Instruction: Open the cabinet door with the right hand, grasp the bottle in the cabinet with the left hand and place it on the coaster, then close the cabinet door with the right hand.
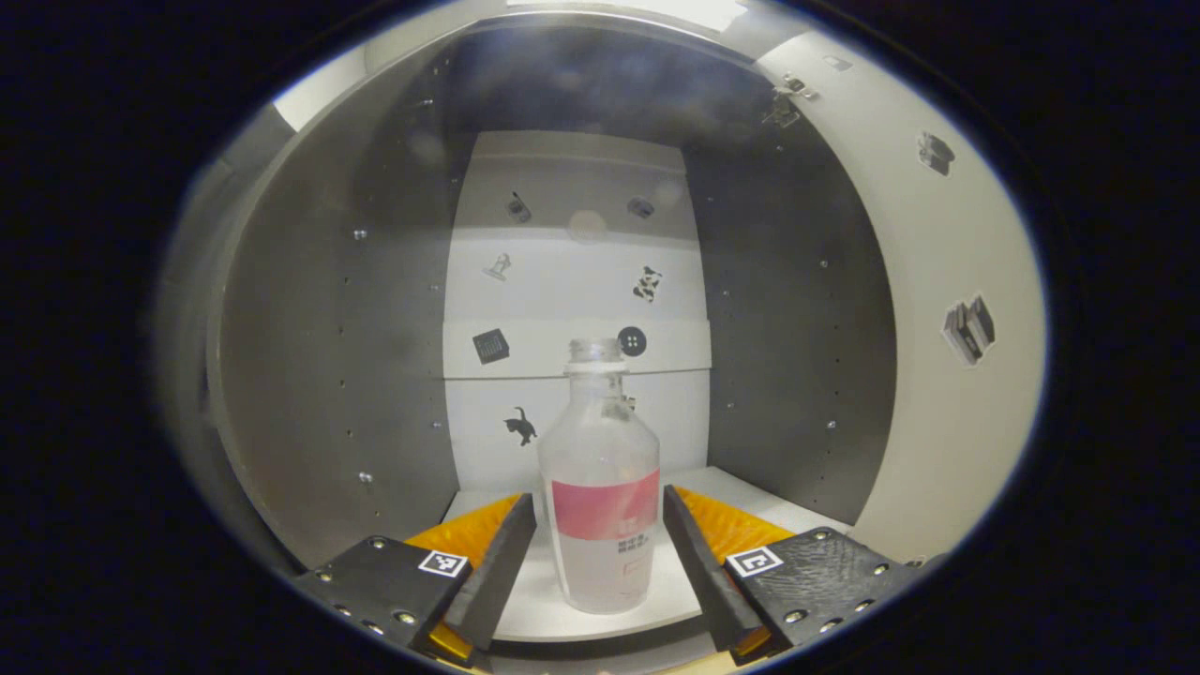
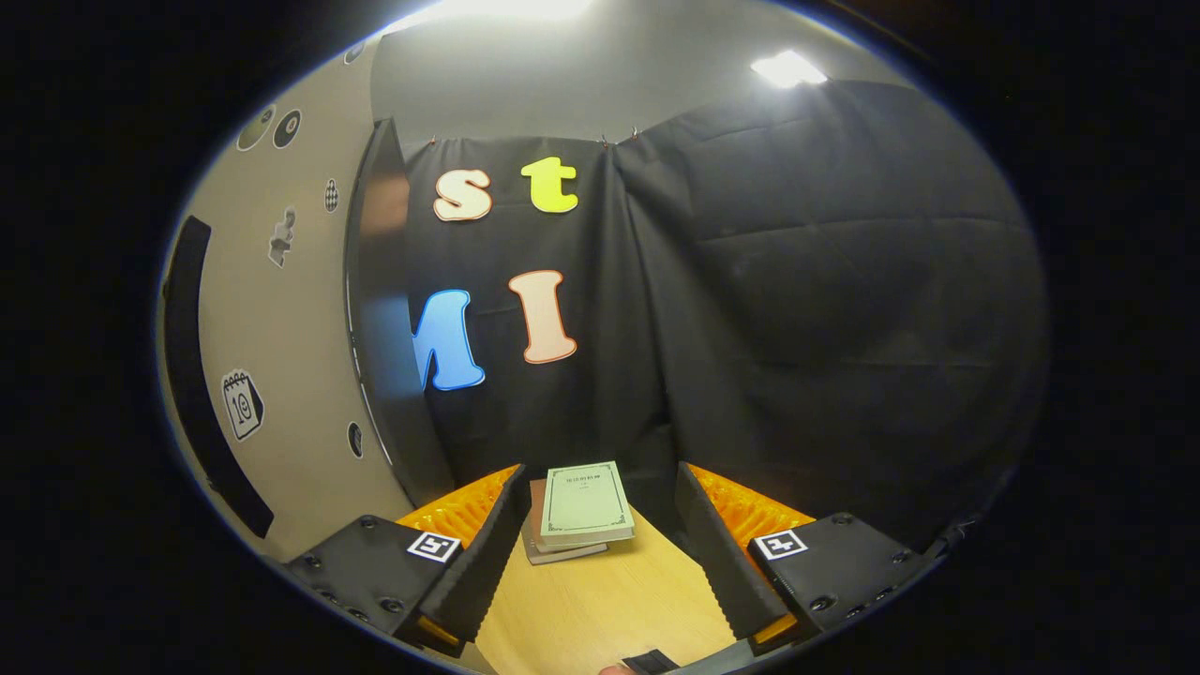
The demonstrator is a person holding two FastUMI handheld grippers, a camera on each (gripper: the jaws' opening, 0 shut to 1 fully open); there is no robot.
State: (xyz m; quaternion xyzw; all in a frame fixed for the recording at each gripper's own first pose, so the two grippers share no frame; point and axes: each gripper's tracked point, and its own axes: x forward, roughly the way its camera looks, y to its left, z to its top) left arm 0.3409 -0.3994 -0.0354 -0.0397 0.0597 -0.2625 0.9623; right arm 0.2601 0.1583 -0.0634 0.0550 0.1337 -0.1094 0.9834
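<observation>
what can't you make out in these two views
- Left gripper view: print on the bottle label is too small; whether the left gripper fingers touch it is unclear.
- Right gripper view: lower books are covered by the top book; the table is cut off.

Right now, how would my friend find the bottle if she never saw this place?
Look inside the open cabinet, with dark side walls and a white back panel covered in little stickers. On its white shelf stands the bottle, upright between the left gripper fingers. It is clear and frosty, has a pink band round its middle, and is the shelf's one standing thing.
</observation>
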